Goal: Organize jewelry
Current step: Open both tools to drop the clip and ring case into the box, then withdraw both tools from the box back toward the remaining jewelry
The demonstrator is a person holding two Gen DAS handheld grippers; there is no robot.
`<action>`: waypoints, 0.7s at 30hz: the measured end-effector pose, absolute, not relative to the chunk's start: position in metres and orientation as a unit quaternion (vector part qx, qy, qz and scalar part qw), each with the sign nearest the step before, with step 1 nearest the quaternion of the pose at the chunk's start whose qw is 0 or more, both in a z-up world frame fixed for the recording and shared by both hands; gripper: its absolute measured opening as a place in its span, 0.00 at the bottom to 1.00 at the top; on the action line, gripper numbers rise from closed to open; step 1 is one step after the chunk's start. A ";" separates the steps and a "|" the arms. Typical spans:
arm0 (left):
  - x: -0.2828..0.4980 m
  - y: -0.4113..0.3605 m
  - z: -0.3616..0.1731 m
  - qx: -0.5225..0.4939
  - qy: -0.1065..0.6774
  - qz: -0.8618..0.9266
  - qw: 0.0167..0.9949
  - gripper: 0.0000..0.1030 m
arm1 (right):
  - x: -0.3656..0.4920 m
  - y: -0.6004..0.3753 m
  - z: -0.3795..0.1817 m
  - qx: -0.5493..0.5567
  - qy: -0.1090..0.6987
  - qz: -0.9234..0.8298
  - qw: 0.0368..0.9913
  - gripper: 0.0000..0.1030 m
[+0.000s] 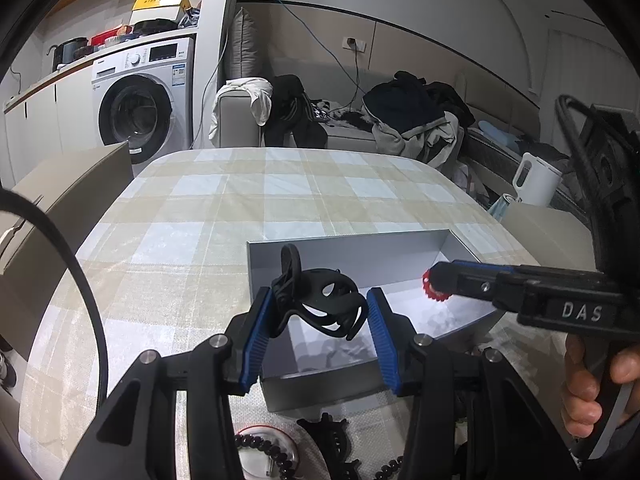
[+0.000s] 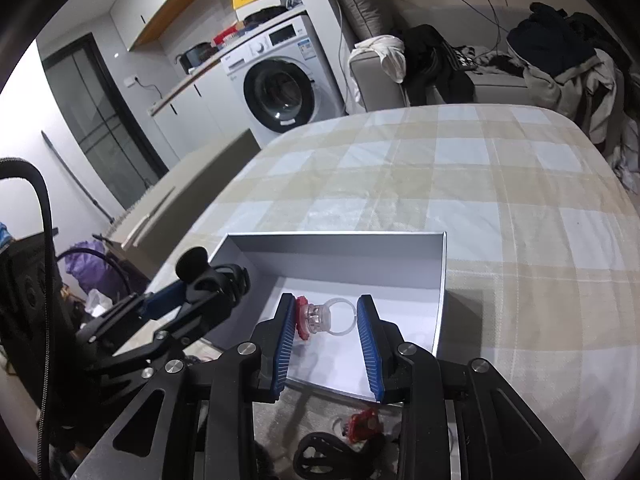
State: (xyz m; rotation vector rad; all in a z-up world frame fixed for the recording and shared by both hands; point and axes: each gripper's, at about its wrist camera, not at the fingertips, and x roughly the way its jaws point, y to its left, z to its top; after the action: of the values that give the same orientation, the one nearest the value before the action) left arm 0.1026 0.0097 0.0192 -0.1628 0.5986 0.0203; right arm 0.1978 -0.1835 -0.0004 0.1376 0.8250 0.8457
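An open grey box [image 1: 344, 240] [image 2: 332, 252] stands on the checked tablecloth. My left gripper [image 1: 320, 296] is shut on a black claw hair clip [image 1: 324, 308], which hangs over the box's near left corner. In the right wrist view that clip [image 2: 224, 276] and the left gripper [image 2: 212, 280] show at the box's left side. My right gripper [image 2: 325, 300] is shut on a clear plastic ring with a red flower top [image 2: 320, 316], held just above the box's white floor. Its tip [image 1: 436, 280] reaches in from the right, the red top [image 1: 430, 286] showing.
Loose pieces lie on the cloth before the box: a dark bead bracelet [image 1: 276, 456], another black clip [image 2: 320, 452] and a red ring [image 2: 362, 424]. A hand [image 1: 588, 384] grips the right tool. A white kettle [image 1: 536, 180] stands beyond the table's right edge.
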 end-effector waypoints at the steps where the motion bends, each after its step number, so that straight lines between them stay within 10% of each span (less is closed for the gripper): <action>1: 0.103 0.009 0.019 -0.078 0.295 0.007 0.952 0.40 | 0.198 -0.185 0.000 0.067 0.387 0.399 0.828 0.30; 10: 0.102 0.003 0.017 -0.067 0.312 -0.018 0.947 0.44 | 0.182 -0.208 0.014 0.096 0.331 0.399 0.850 0.70; 14: 0.093 -0.001 0.023 -0.062 0.304 -0.033 0.950 0.84 | 0.170 -0.223 0.020 0.097 0.307 0.396 0.860 0.98; 21: 0.058 -0.006 0.033 -0.054 0.257 -0.007 0.965 0.99 | 0.150 -0.249 0.011 0.105 0.315 0.396 0.856 1.00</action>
State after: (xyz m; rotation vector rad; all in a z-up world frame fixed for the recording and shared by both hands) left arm 0.0580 -0.0056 0.0333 -0.1090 0.5195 -0.0152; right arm 0.1501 -0.2490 0.0107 0.2213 0.6619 0.8328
